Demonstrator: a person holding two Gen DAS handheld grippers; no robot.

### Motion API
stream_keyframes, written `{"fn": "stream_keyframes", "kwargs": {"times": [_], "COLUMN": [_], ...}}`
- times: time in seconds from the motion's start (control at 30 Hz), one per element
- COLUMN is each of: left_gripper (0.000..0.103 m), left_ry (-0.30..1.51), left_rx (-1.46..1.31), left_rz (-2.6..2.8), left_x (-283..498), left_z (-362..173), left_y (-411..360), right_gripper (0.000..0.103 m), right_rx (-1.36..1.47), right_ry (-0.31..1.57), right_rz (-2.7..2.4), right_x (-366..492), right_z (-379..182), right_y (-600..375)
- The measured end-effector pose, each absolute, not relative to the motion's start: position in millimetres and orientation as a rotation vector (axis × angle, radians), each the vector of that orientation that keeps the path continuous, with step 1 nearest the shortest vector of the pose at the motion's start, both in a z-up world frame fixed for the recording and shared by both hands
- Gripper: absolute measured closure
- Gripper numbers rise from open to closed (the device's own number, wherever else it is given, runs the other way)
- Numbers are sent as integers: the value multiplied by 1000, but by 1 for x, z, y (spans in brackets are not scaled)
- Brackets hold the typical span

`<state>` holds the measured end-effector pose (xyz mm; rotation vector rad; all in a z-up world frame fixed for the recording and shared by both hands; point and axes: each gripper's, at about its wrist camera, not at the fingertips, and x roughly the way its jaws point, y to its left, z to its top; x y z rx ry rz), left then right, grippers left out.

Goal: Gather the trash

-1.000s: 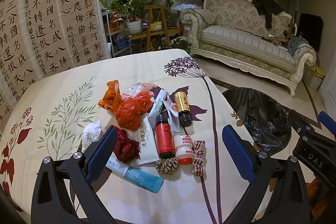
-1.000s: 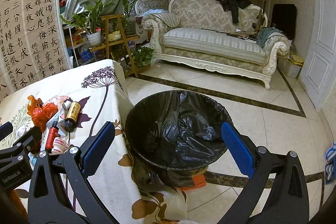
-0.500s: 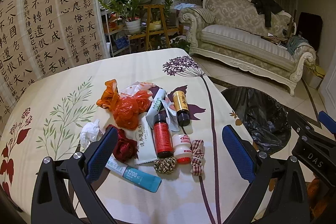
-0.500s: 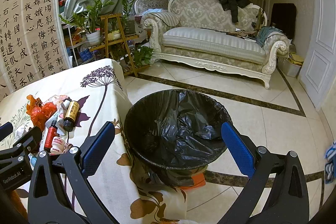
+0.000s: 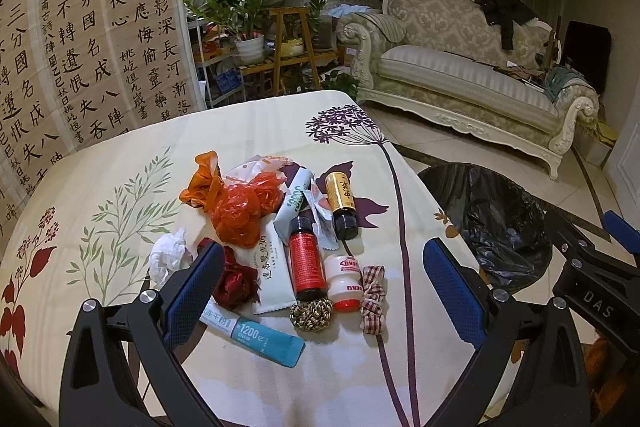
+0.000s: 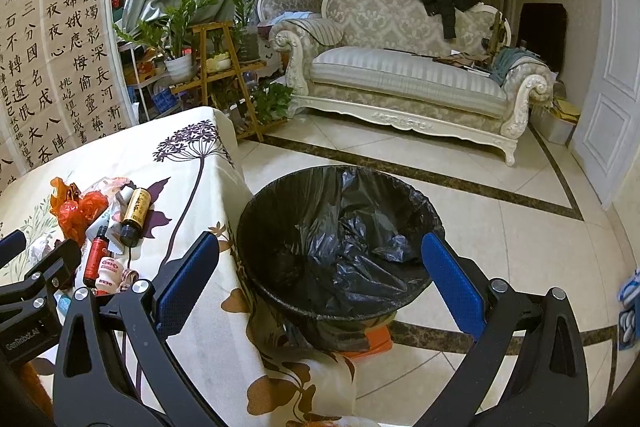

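A heap of trash lies on the flowered tablecloth (image 5: 120, 155): an orange plastic bag (image 5: 236, 203), a red bottle (image 5: 306, 259), a gold-labelled bottle (image 5: 342, 199), a small white bottle (image 5: 344, 281), a white sachet (image 5: 270, 267), a teal tube (image 5: 256, 335), a dark red wrapper (image 5: 236, 281) and a crumpled tissue (image 5: 170, 253). My left gripper (image 5: 324, 291) hangs open above the near side of the heap, holding nothing. My right gripper (image 6: 320, 279) is open and empty over the black-lined trash bin (image 6: 340, 243) beside the table.
A plaid ribbon (image 5: 373, 297) and a braided gold knot (image 5: 312, 313) lie at the heap's near edge. The bin (image 5: 492, 223) stands on the tiled floor right of the table. A sofa (image 6: 404, 79), plant stand (image 6: 216, 67) and calligraphy screen (image 5: 72, 39) stand farther off.
The left gripper has drawn slightly back and up from the heap, which sits a little higher in view. The right gripper has barely moved. Both stay open.
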<state>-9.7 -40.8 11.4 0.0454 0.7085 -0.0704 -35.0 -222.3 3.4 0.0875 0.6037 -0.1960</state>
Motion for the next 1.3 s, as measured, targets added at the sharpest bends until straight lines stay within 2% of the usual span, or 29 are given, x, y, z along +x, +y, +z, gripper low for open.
{"fn": "stream_keyframes", "kwargs": {"times": [0.53, 0.57, 0.63, 0.87, 0.97, 1.1, 1.3], "left_gripper": [7, 7, 7, 7, 7, 7, 7], "left_ry": [736, 741, 757, 774, 770, 771, 801], "left_rx": [34, 29, 29, 20, 21, 15, 0], "left_rz": [-22, -19, -1, 73, 109, 145, 162], "left_x": [-15, -16, -15, -19, -20, -18, -16], "left_z": [7, 6, 3, -1, -2, -5, -15], "left_y": [0, 4, 16, 49, 62, 75, 85], "right_gripper": [6, 7, 20, 30, 39, 44, 45], "right_rx": [81, 77, 69, 48, 41, 13, -3], "right_ry": [670, 676, 690, 732, 763, 789, 819], "right_rz": [-93, -82, -71, 8, 56, 101, 133], "right_x": [-21, -19, -17, -13, -13, -13, -10], "right_z": [-5, -6, -8, -16, -20, -25, -34], "right_y": [-192, -188, -181, -154, -139, -119, -98]}}
